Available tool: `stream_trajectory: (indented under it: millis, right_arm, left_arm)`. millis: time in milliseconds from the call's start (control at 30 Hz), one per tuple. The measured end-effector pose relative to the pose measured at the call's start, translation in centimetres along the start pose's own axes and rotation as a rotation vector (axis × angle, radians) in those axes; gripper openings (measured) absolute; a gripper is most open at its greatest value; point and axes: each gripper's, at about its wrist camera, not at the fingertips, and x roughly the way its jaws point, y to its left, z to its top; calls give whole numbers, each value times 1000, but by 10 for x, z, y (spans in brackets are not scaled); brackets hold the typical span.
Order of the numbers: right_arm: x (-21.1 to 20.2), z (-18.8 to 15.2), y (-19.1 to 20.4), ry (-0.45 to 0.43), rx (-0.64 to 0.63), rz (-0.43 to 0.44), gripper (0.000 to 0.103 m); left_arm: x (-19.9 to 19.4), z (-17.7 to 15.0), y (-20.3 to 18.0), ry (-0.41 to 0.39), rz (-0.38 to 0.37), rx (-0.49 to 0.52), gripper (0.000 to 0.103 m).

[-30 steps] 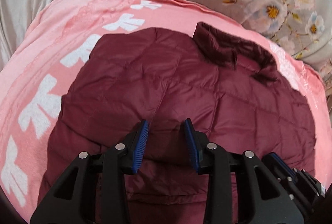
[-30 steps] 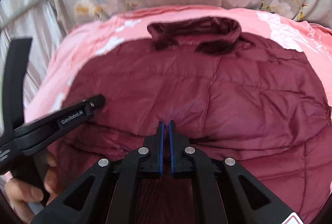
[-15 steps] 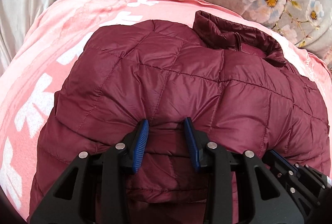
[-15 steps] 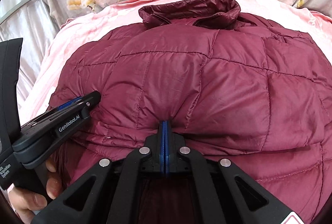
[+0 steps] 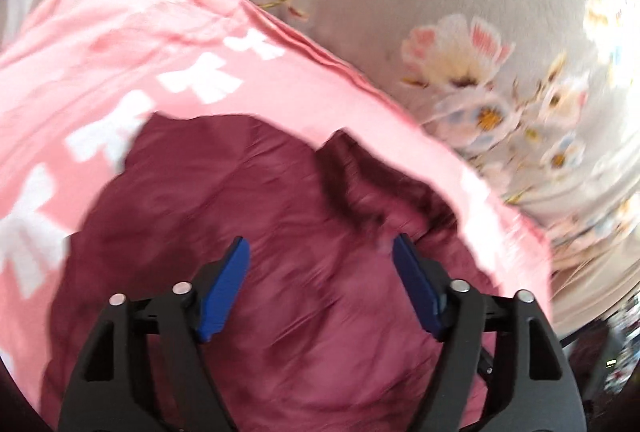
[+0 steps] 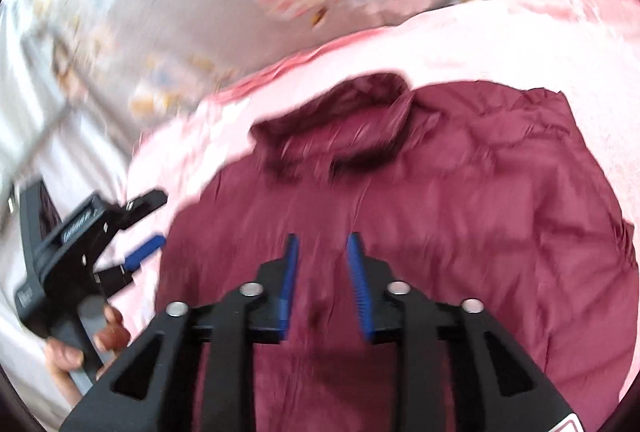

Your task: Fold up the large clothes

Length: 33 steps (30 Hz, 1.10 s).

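Note:
A maroon quilted jacket (image 5: 280,272) lies folded on a pink blanket (image 5: 120,71), its collar (image 5: 360,175) at the far end. My left gripper (image 5: 320,240) hovers above the jacket with its jaws opening wide and nothing pressed between the blue pads (image 5: 224,288). In the right wrist view the same jacket (image 6: 460,232) and collar (image 6: 360,103) lie below my right gripper (image 6: 323,238), whose jaws are opening with only loose fabric beneath them. The left gripper (image 6: 154,222) shows at the left edge there, held by a hand (image 6: 80,348). Both views are motion-blurred.
The pink blanket (image 6: 520,31) with white markings lies on a grey floral bedsheet (image 5: 500,11) that fills the far side. Pale fabric (image 6: 60,111) hangs at the far left of the right wrist view. Dark clutter shows at the lower right edge (image 5: 616,360).
Both grippers have let go of the jacket's fold and pulled up and back. The left jaws have spread wide, the right jaws have parted, and the jacket has dropped flat.

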Motion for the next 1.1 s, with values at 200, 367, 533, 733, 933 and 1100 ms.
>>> stream_trajectory:
  millis: [200, 367, 533, 733, 933, 1100]
  right_arm:
    - [37, 34, -23, 12, 190, 70, 35]
    - [66, 45, -26, 41, 250, 91, 35]
    - [73, 45, -28, 34, 251, 103, 27]
    - [53, 42, -17, -5, 95, 44, 8]
    - [42, 21, -22, 13, -46, -55, 7]
    - [55, 5, -27, 47, -109, -125, 7]
  left_arm:
    - [61, 22, -8, 110, -59, -105, 72]
    - [106, 18, -1, 205, -85, -186, 72]
    - [120, 20, 4, 219, -84, -197, 45]
    - [104, 22, 8, 201, -87, -93, 5]
    - [80, 8, 23, 163, -75, -6, 4]
    - [87, -17, 33, 165, -17, 55, 3]
